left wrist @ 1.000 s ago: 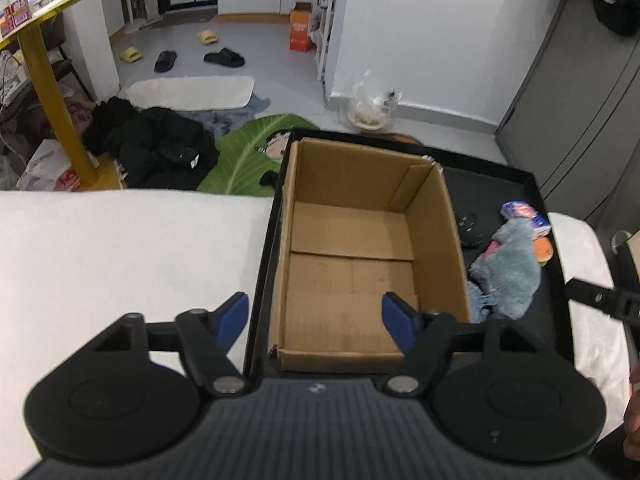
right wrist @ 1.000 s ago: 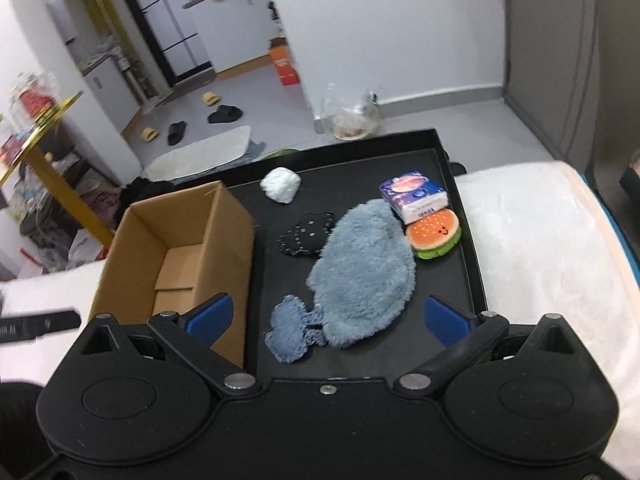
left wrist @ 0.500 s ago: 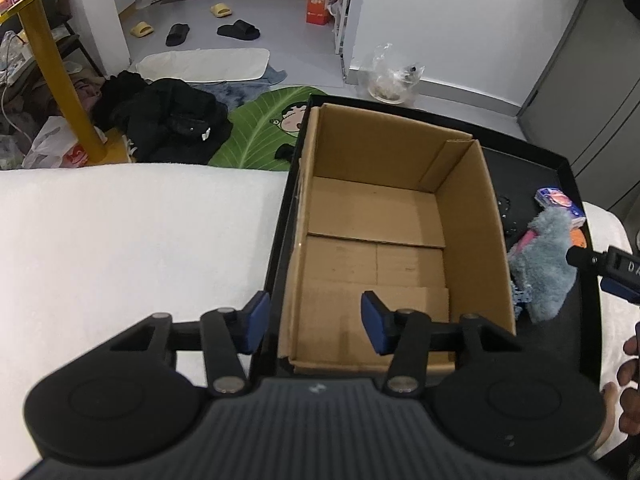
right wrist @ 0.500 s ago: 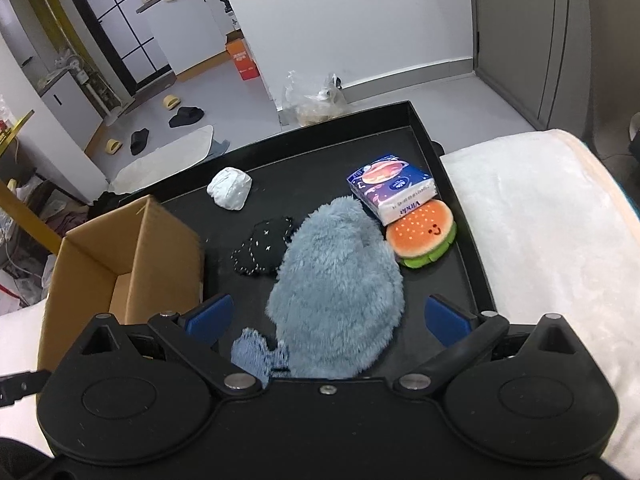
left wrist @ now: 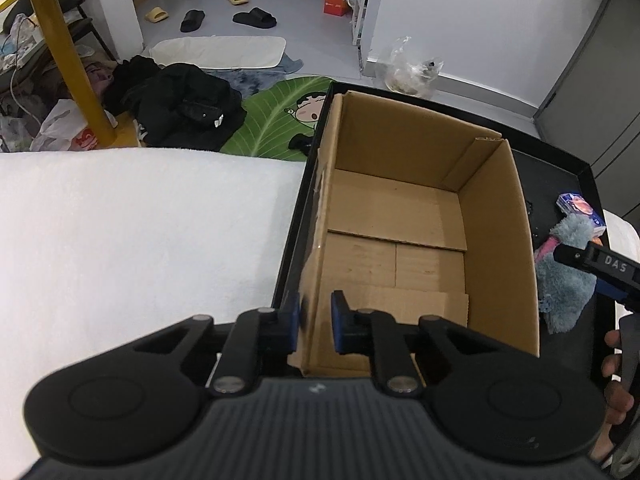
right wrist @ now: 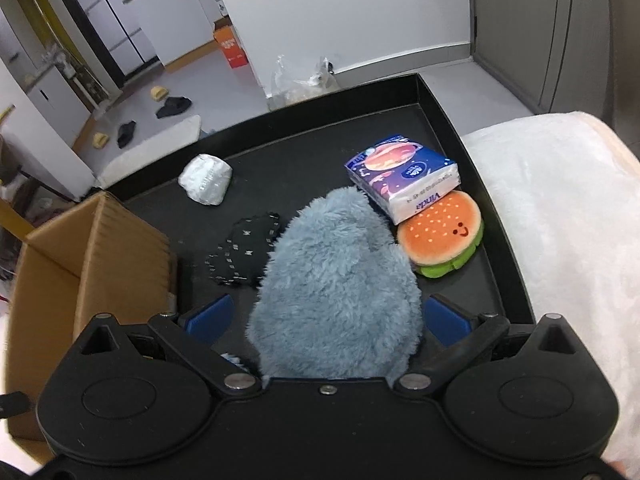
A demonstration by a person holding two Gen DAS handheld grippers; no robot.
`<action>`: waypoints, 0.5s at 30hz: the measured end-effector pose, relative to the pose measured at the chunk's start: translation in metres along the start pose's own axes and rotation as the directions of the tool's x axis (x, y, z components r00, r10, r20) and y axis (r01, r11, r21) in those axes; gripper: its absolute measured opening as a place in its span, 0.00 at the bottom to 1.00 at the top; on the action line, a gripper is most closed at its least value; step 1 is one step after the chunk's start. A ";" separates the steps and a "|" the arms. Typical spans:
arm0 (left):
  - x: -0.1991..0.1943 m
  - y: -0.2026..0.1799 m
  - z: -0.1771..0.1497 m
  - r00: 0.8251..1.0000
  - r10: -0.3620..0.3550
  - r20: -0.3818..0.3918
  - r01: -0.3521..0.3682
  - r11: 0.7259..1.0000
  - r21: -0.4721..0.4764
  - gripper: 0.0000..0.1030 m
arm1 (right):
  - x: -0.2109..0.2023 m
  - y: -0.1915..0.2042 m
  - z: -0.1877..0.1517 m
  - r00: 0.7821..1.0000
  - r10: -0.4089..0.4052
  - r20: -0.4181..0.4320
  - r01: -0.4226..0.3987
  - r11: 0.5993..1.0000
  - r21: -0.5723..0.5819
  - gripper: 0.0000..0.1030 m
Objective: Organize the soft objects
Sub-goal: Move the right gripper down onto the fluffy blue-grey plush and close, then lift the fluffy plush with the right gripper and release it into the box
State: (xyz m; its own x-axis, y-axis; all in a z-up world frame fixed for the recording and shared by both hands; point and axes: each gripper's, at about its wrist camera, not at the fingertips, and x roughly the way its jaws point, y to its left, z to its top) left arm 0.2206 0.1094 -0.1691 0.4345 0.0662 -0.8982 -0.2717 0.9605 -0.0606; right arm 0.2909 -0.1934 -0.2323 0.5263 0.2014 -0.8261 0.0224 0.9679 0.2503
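Note:
An open, empty cardboard box [left wrist: 400, 216] stands at the left end of a black tray [right wrist: 496, 216]. My left gripper [left wrist: 314, 322] is shut on the box's near-left wall. A fluffy blue plush [right wrist: 336, 280] lies on the tray; my right gripper [right wrist: 326, 320] is open with a finger on each side of it. The plush also shows in the left wrist view [left wrist: 566, 280]. A burger plush [right wrist: 444, 236], a tissue pack [right wrist: 404, 180], a black patterned cloth [right wrist: 244, 252] and a white wad [right wrist: 206, 178] lie on the tray.
The tray sits on a white fluffy cover [left wrist: 132, 232] that also runs along its right side [right wrist: 568, 216]. Beyond the edge, the floor holds black clothes [left wrist: 180, 108], a green leaf mat [left wrist: 280, 124] and a yellow table leg [left wrist: 72, 68].
My left gripper has closed on the box's near-left wall. My right gripper has moved forward and down, so the blue plush now lies between its open fingers.

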 end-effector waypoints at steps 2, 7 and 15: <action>0.000 0.000 0.000 1.000 0.000 0.000 0.000 1.000 -0.002 0.15 | 0.003 0.002 -0.002 0.999 -0.033 -0.002 0.033 0.999 -0.023 0.99; 0.000 0.000 0.000 1.000 0.001 0.001 -0.001 1.000 -0.005 0.15 | 0.005 -0.005 -0.006 0.999 -0.038 0.002 0.038 0.999 -0.020 0.67; -0.001 -0.001 -0.001 1.000 0.004 0.007 -0.004 1.000 -0.003 0.15 | -0.008 -0.007 -0.009 0.998 -0.030 0.047 0.032 0.999 -0.036 0.47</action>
State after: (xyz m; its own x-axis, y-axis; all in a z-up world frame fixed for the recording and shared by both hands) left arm 0.2194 0.1082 -0.1688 0.4392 0.0721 -0.8955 -0.2757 0.9595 -0.0580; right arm 0.2785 -0.2003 -0.2319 0.5648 0.1648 -0.8086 0.0088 0.9786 0.2056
